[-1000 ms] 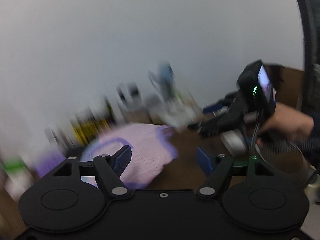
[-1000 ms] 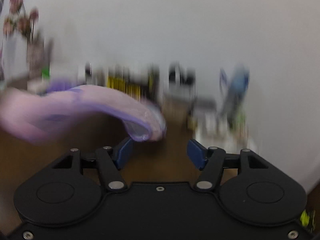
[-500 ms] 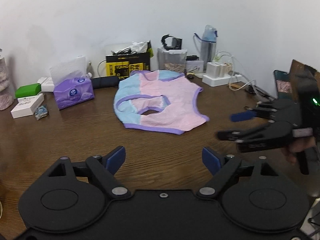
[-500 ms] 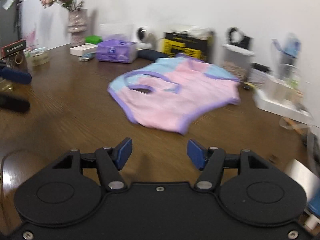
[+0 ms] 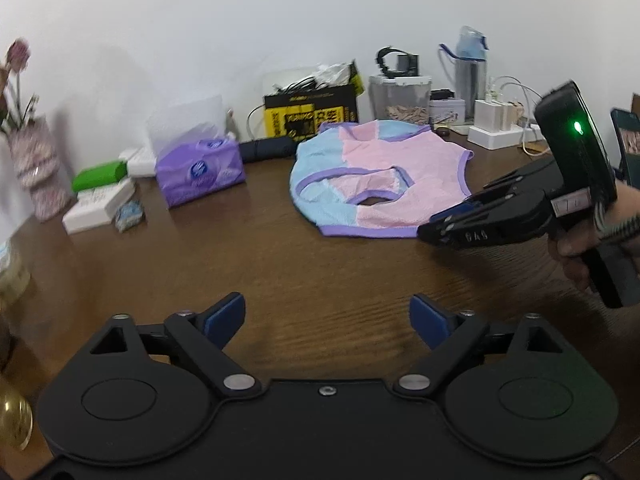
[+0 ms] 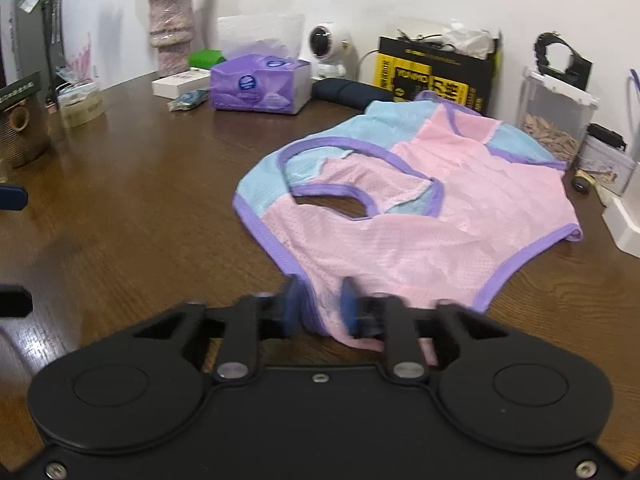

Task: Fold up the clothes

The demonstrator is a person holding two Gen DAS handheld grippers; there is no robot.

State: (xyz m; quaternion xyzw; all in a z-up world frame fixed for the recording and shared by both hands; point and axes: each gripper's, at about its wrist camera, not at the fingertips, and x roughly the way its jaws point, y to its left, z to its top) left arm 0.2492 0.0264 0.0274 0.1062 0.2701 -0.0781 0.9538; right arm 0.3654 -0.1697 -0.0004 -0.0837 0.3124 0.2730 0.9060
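Right gripper (image 6: 320, 306) now reached the vest's (image 6: 420, 208) near hem, pinching it | left gripper (image 5: 328, 318) spread, empty | cluttered brown wooden table (image 5: 280, 264), white wall (image 5: 240, 20)

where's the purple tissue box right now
The purple tissue box sits at the table's back left in the left wrist view, between the green box and the garment.

The white digits "646" stand on the side of the right hand-held gripper (image 5: 456, 229). The black-and-yellow box (image 6: 438, 76) at the back of the desk carries large print, too blurred to read.
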